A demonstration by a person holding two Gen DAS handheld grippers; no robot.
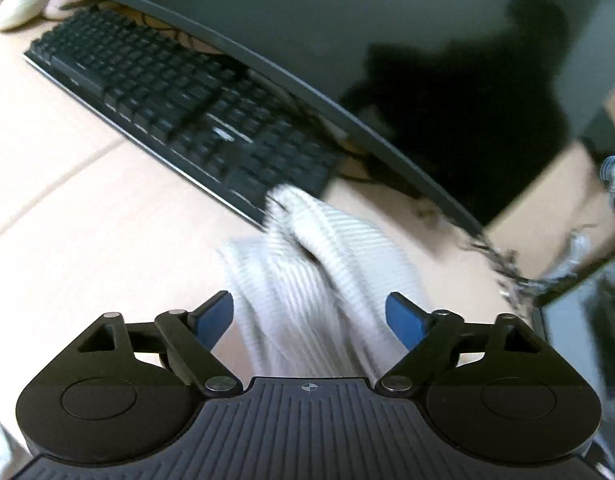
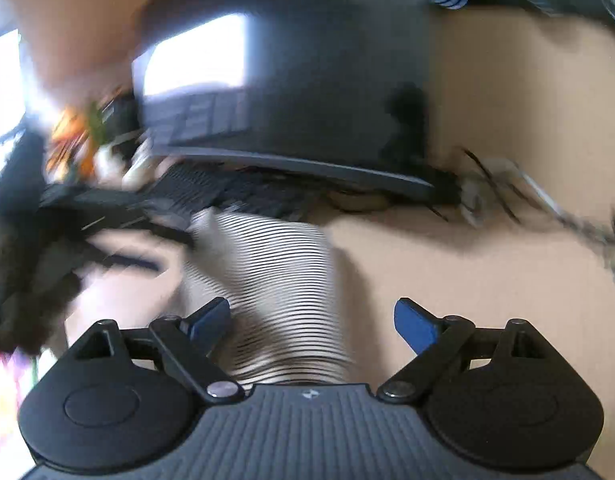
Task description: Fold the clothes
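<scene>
Ribbed white garment (image 1: 307, 280) lies bunched on the tabletop (image 1: 87, 220) at lower centre of both frames, its far end touching the keyboard (image 1: 179, 112). Left claw (image 1: 309, 316) and right claw (image 2: 311, 320) are both spread, grasping nothing, probably poised to take its edges.

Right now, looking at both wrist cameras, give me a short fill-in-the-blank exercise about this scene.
1. The white ribbed knit garment lies on a pale ____ tabletop.
2. The garment's far end touches the black ____.
3. The left gripper has its blue fingers spread ____.
4. The right gripper is ____ too.

Missing words: wooden; keyboard; open; open
</scene>
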